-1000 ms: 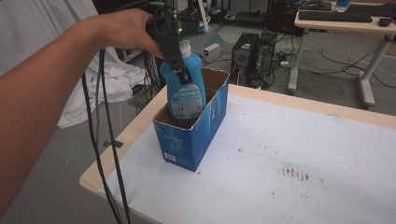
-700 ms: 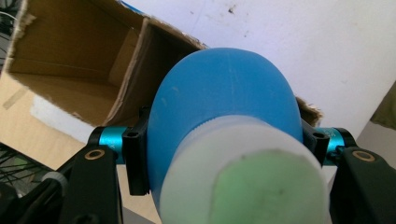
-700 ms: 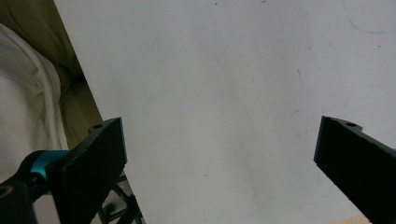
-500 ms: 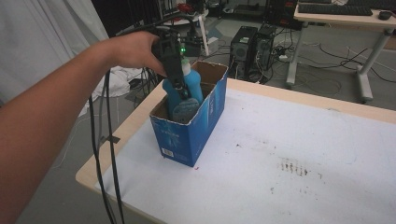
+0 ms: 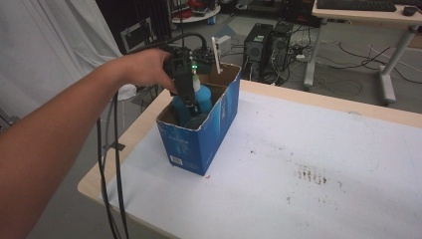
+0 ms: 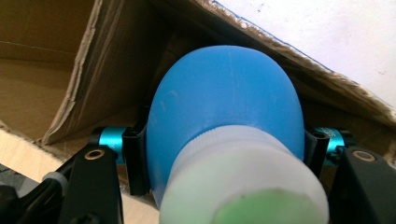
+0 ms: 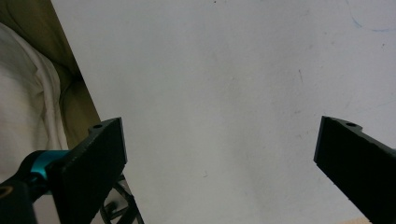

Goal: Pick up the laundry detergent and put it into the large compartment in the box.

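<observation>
The left gripper [image 5: 191,107] is down inside the open blue cardboard box [image 5: 199,142] at the near-left corner of the white-topped wooden table [image 5: 318,149], its jaws clamped on the rounded blue plastic bottle with a pale screw cap [image 5: 201,97]. In the left gripper view the pads sit on either side of the bottle's [image 6: 224,107] shoulder, just under the cap — a sensible place to hold it, I'd say, since the bottle hangs upright there and can go straight down between the brown inner walls of the box [image 6: 70,70]. The bottle is most of the way in; only its cap and shoulders stand above the rim, close to the box's left wall. Whether its base rests on the bottom I cannot tell.

The right gripper [image 7: 219,154] has its jaws wide apart with nothing between them, held over bare white tabletop [image 7: 224,70] — waiting, by the look of it, clear of the box.
</observation>
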Demonstrator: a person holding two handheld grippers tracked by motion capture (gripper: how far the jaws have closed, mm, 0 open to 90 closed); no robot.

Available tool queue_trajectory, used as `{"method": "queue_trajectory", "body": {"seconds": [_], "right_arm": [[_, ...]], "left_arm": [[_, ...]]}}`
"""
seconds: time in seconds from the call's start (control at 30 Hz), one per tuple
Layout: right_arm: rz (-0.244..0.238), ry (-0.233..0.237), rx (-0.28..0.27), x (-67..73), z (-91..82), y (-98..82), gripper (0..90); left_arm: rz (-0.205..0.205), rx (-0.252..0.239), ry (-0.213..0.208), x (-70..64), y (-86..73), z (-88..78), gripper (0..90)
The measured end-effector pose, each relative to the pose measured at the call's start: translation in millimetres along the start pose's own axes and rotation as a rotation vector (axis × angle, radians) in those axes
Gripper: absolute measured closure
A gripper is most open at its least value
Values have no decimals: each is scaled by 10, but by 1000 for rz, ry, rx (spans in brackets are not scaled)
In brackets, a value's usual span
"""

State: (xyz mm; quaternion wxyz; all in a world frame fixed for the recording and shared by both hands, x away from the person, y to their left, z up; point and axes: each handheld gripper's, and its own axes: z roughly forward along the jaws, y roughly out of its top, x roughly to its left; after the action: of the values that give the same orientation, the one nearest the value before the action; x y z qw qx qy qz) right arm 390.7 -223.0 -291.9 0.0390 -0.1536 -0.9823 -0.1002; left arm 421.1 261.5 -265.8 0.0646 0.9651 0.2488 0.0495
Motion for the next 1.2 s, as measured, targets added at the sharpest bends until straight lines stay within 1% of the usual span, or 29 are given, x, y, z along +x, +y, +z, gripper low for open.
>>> {"method": "queue_trajectory", "body": {"seconds": [0.17, 0.2, 0.37, 0.5, 0.53, 0.6, 0.67, 0.73, 0.77, 0.8, 0.83, 0.9, 1.0, 1.03, 1.2], "right_arm": [[-1, 1, 1, 1, 7, 13, 15], [-7, 2, -2, -3, 12, 15, 15], [-7, 2, -2, -5, 21, 14, 15], [-5, 3, 3, -9, 25, 14, 15], [-3, 4, 3, -9, 25, 15, 15], [-10, 2, -1, -11, 30, 24, 15], [-10, 4, 1, -5, 37, 31, 15], [-13, 5, 0, 1, 40, 35, 15], [-13, 5, 0, 1, 40, 35, 15], [-11, 5, 2, 9, 37, 33, 15], [-11, 5, 3, 10, 36, 30, 15], [-7, 3, 4, 11, 31, 23, 15], [-13, 3, -2, 7, 27, 14, 15], [-4, 1, 2, 12, 23, 13, 15], [-13, 2, 0, 13, 28, 22, 15]], "left_arm": [[-5, 6, -4, 2, 4, 92, 379], [-6, 9, -5, 3, 2, 111, 379], [-11, 19, -5, 6, -27, 208, 379], [-18, 12, -6, 13, -32, 204, 379], [-13, 22, -5, 15, -32, 211, 379], [-14, 23, -4, 19, -26, 216, 378], [-24, 23, 2, 23, -22, 221, 377], [-27, 22, 20, 27, -18, 217, 375], [-27, 22, 20, 27, -18, 217, 374], [-43, 16, 30, 38, -27, 204, 358], [-44, 19, 23, 44, -33, 202, 336], [-43, 20, 27, 50, -50, 197, 337], [-45, 9, 33, 47, -59, 192, 336], [-47, 3, 35, 44, -61, 190, 332], [-65, -27, 44, 53, -83, 132, 277]]}}
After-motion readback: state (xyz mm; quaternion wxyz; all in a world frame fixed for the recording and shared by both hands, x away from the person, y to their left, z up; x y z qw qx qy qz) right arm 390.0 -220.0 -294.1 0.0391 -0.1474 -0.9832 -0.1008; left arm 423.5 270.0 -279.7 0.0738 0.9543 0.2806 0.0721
